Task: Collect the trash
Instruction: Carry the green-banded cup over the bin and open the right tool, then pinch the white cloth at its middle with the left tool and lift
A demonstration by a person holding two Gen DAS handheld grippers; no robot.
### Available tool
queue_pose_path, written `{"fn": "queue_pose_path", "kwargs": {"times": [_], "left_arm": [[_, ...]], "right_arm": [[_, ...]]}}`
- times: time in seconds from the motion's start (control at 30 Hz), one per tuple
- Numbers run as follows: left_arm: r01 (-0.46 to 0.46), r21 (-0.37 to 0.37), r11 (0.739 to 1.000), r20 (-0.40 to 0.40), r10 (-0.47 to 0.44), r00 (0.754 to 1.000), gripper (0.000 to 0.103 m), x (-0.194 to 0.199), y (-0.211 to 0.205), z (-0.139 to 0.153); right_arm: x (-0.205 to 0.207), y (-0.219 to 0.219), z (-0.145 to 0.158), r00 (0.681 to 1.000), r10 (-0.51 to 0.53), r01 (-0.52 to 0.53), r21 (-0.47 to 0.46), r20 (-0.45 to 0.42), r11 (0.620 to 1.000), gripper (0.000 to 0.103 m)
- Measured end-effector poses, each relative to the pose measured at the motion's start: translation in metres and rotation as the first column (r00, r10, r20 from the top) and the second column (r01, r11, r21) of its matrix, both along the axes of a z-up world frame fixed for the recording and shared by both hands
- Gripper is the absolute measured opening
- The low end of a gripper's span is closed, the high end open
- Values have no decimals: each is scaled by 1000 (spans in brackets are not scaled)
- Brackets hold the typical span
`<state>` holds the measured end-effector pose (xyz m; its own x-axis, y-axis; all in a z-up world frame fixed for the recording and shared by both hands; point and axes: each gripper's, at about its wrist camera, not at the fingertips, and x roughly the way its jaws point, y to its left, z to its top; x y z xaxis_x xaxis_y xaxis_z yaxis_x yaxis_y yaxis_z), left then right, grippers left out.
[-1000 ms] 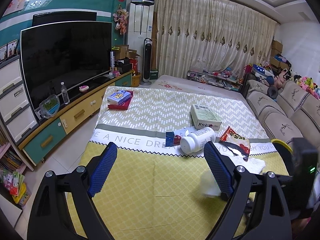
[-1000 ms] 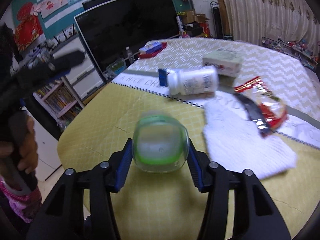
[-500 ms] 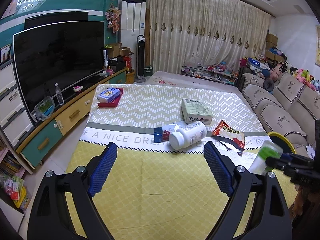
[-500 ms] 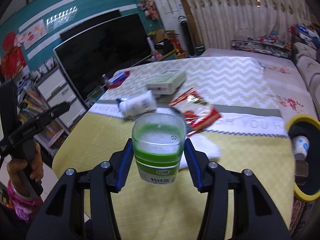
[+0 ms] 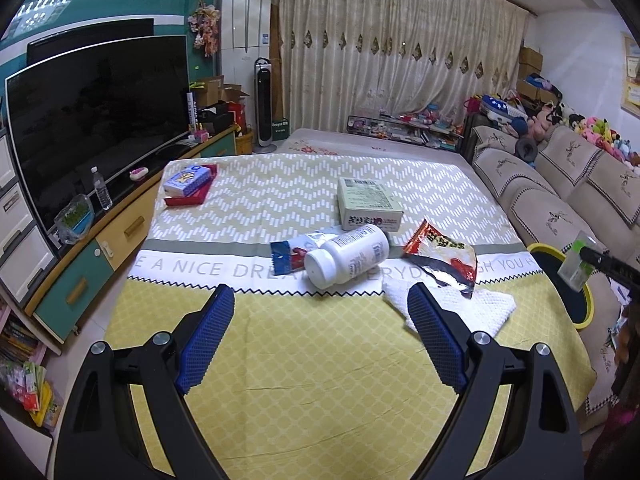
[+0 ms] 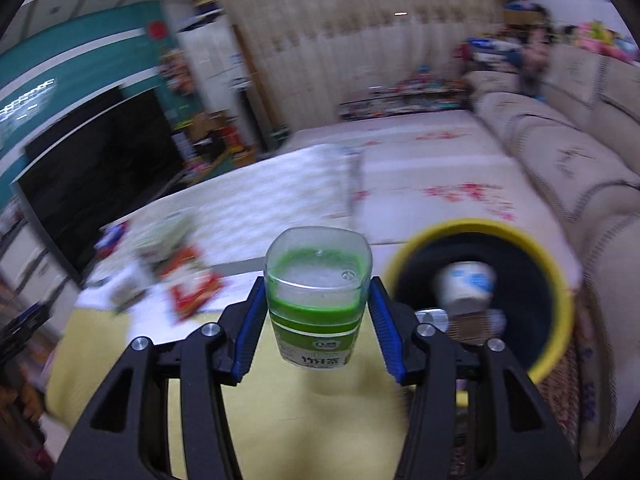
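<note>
Right gripper [image 6: 316, 316] pinches the green-labelled plastic cup [image 6: 316, 292] by its sides, beside the yellow-rimmed bin [image 6: 472, 228]. Left gripper [image 5: 320, 336] spread, empty, above the table. Cup looks light and thin-walled; judged crushable, so grip mid-body, gently.

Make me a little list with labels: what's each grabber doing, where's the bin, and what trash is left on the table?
right gripper: shut on green cup
left gripper: open, holding nothing
bin: yellow rim, beside table, something white and blue inside
left on table: white bottle on its side, red wrapper, blue wrapper, box, white cloth
</note>
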<state>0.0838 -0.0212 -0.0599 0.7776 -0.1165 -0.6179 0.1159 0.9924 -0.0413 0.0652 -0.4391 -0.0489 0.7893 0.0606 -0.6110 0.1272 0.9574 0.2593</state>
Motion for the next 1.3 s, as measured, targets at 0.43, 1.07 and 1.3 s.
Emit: {"fn": "queue_pose_path", "kwargs": {"times": [0.43, 1.07, 1.3], "left_arm": [[62, 19, 998, -39, -61, 997, 87, 8, -28, -11], [376, 32, 926, -224, -360, 906, 87, 52, -129, -66], [430, 59, 901, -292, -396, 871, 87, 60, -161, -89]], "right_arm": [[27, -82, -55, 961, -260, 256, -50, -99, 965, 59], [3, -48, -49, 979, -194, 194, -12, -69, 981, 67], [3, -50, -52, 980, -183, 184, 1, -82, 983, 67]]}}
